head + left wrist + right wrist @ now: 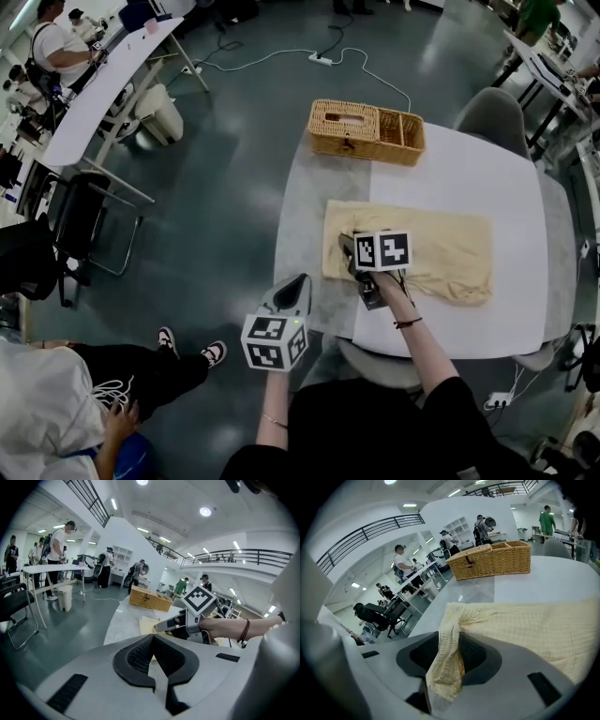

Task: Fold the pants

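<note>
My right gripper (347,249) sat at the left end of the pants (445,248), jaws spread, a bunch of cloth lying loose between them rather than pinched. The pants lay flat on the table (469,169), their long axis running away to the right. My left gripper (298,283), pressed together and empty, hung off the table's near-left edge, clear of the cloth, so the right was nearer.
</note>
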### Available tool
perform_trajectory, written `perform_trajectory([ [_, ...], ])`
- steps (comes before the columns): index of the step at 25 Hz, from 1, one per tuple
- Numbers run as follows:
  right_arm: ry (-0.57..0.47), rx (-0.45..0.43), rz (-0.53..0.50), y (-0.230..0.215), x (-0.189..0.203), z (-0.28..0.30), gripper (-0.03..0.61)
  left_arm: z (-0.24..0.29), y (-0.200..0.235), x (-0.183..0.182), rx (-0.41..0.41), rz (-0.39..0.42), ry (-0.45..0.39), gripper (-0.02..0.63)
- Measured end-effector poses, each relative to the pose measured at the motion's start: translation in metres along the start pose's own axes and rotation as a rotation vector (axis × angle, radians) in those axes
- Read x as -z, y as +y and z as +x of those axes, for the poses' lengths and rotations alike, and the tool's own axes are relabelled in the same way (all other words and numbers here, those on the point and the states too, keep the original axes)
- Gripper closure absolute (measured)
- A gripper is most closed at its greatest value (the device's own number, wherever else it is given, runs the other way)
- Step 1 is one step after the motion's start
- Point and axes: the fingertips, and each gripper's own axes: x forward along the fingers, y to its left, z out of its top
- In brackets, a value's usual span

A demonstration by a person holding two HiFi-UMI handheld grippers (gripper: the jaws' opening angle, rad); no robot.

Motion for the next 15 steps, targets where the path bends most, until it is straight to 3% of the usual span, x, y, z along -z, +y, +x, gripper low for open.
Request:
perform_trajectory([
  [8,-0.027,0.003,-0.059,0.009,-0.001,-0.001,0.371,0.001,-0.002,0.000,0.004,0.005,-0.001,0.606],
  [12,-0.064,0.035,-0.077,0.006,-0.004,-0.007,0.353,0.002,-0.006,-0.001,0.013,0.013,-0.003,0.606],
  [15,-0.104,0.004,-0.049,0.007,-0.007,-0.017,0.350,0.004,-0.010,-0.004,0.022,0.021,-0.006,0.606],
])
